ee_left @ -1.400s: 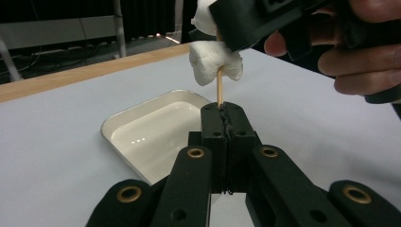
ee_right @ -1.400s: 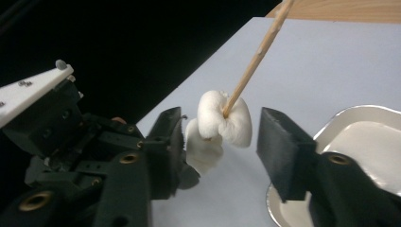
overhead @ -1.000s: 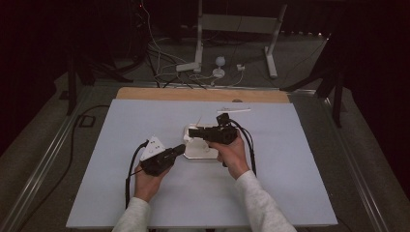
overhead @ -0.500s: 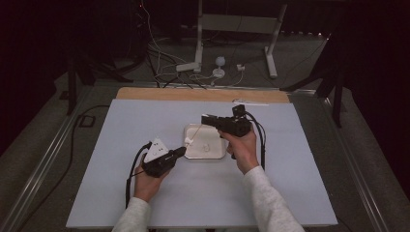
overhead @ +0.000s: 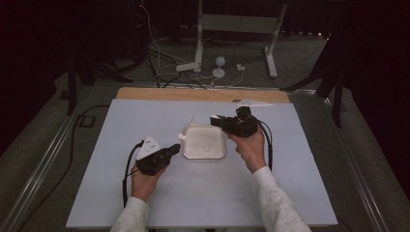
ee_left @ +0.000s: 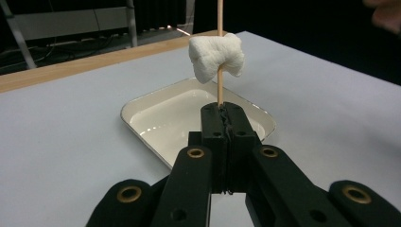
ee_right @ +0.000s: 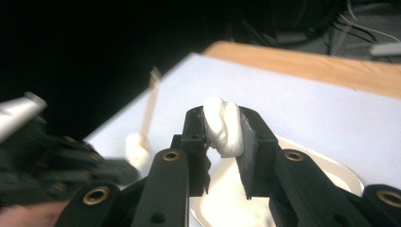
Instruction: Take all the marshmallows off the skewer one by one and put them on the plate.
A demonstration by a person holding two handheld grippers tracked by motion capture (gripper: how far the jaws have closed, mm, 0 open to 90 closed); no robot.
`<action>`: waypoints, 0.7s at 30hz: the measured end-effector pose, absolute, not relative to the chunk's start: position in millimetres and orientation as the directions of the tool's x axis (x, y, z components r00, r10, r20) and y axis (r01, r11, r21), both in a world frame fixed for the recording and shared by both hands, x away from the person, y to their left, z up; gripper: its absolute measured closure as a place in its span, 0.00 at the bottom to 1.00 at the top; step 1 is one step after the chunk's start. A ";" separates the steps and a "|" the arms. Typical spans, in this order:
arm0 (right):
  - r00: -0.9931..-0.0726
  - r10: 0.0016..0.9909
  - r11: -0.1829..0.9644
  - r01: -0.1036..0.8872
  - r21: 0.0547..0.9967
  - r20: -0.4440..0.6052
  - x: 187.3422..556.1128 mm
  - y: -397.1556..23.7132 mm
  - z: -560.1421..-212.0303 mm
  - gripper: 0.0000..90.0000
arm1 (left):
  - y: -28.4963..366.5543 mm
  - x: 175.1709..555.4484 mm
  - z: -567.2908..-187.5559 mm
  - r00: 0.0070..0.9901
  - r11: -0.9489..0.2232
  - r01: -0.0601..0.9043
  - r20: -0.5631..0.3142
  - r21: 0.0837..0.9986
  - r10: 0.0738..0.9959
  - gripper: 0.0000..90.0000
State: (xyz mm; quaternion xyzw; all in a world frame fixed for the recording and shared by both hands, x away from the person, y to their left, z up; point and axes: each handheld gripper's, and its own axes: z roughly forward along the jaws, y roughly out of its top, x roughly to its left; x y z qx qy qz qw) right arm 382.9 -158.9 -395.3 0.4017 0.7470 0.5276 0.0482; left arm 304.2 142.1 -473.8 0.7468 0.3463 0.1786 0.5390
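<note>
Here, left gripper [ee_left: 222, 111] is clamped tight on a wooden skewer [ee_left: 220, 47] carrying one marshmallow [ee_left: 216, 57], over the white tray [ee_left: 142, 106]. Right gripper [ee_right: 226, 130] squeezes a second marshmallow [ee_right: 223, 126] above the tray's far edge on the counter [overhead: 145, 116].

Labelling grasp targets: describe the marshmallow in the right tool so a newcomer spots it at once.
Start at the white tray in the middle of the pale table. Above its right rear corner hangs the right tool, jaws squeezing a soft white marshmallow. Unlike the other marshmallow, it has no wooden skewer through it.
</note>
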 end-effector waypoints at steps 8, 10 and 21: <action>-0.633 0.683 0.135 0.600 0.789 0.364 387.5 -152.1 -426.3 0.83 | 142.7 303.5 -472.3 0.694 -0.159 0.328 -0.123 0.931 0.710 1.00; -0.624 0.690 0.141 0.613 0.778 0.366 389.8 -150.1 -433.1 0.83 | 142.9 304.0 -472.2 0.691 -0.148 0.333 -0.135 0.931 0.710 1.00; -0.610 0.712 0.176 0.634 0.753 0.347 393.1 -139.8 -449.1 0.82 | 142.9 304.4 -471.5 0.690 -0.132 0.332 -0.145 0.934 0.709 1.00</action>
